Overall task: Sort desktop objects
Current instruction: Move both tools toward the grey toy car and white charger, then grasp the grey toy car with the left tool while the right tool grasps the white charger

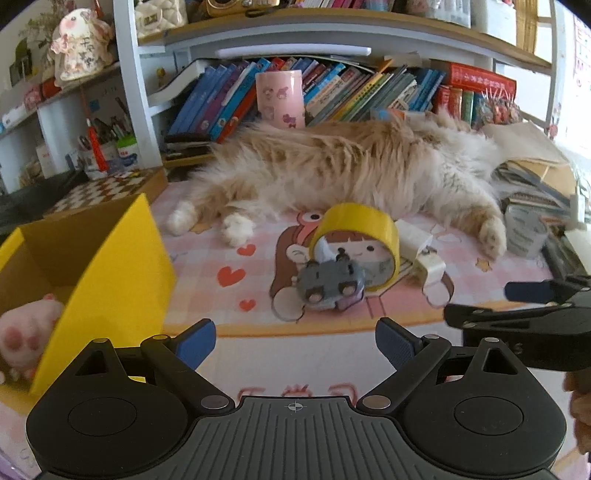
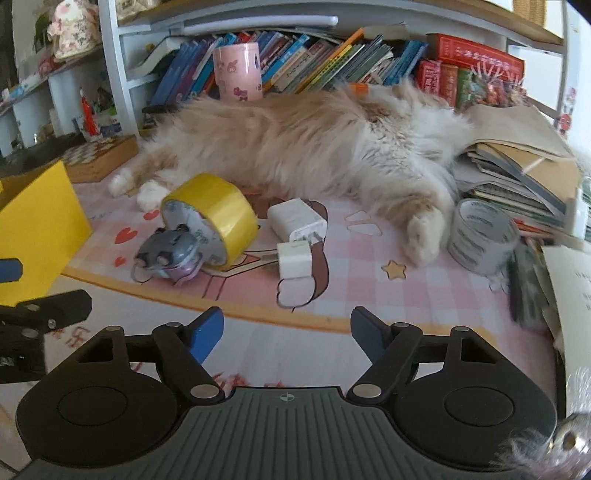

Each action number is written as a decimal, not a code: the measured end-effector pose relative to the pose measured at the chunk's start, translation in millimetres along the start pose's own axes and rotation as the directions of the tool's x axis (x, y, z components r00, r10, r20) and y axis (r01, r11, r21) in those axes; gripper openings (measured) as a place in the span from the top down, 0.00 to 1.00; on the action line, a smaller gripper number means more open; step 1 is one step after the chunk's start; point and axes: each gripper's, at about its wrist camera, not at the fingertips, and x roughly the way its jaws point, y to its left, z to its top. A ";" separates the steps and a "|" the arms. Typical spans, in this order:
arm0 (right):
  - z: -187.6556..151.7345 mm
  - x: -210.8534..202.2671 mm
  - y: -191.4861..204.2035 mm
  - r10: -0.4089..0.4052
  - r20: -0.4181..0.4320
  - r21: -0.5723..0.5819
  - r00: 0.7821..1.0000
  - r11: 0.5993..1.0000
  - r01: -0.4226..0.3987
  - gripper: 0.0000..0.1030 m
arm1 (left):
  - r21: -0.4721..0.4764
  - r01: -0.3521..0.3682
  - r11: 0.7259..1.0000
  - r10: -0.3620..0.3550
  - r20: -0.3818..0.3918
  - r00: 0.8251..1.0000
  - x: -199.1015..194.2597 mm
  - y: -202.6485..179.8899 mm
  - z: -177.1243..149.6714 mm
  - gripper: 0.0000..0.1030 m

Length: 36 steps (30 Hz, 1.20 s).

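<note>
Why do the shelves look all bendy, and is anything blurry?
Left wrist view: the fisheye lens bows the bookshelf near the edges; the yellow box looks slightly smeared. Right wrist view: same bending, and the papers at the right edge are blurred.

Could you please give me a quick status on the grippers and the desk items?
Left gripper and right gripper open, empty. Yellow tape roll, grey toy, white chargers unsorted; yellow box waiting. Cat sprawled close behind.

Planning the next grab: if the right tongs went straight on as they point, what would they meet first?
Probably the small white charger, lying on the pink desk mat straight ahead of the open right tongs; depth is uncertain.
</note>
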 end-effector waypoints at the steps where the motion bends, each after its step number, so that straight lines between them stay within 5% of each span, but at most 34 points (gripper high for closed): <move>1: 1.9 5.4 -1.7 0.001 -0.004 -0.003 1.000 1.000 -0.001 0.28 | 0.000 0.000 1.000 0.000 0.002 1.000 3.7 -1.6 2.2 0.07; 24: 34.3 87.2 -11.9 0.032 -0.069 -0.072 0.997 0.997 -0.037 0.43 | -0.095 0.016 0.995 -0.022 -0.066 0.998 93.3 -8.2 27.8 0.10; 30: 34.4 92.2 -15.2 0.038 -0.065 -0.073 0.997 0.996 -0.043 0.45 | -0.084 0.049 0.995 -0.057 -0.088 0.994 104.3 -10.7 26.7 0.25; 32: 34.6 93.4 -15.7 0.047 -0.061 -0.080 0.997 0.995 -0.052 0.48 | -0.078 0.076 0.994 -0.082 -0.077 0.994 103.7 -11.6 26.2 0.38; 36: 35.4 94.4 -14.7 0.062 -0.052 -0.087 0.997 0.994 -0.066 0.55 | -0.077 0.086 0.993 -0.092 -0.079 0.993 97.9 -11.6 24.6 0.38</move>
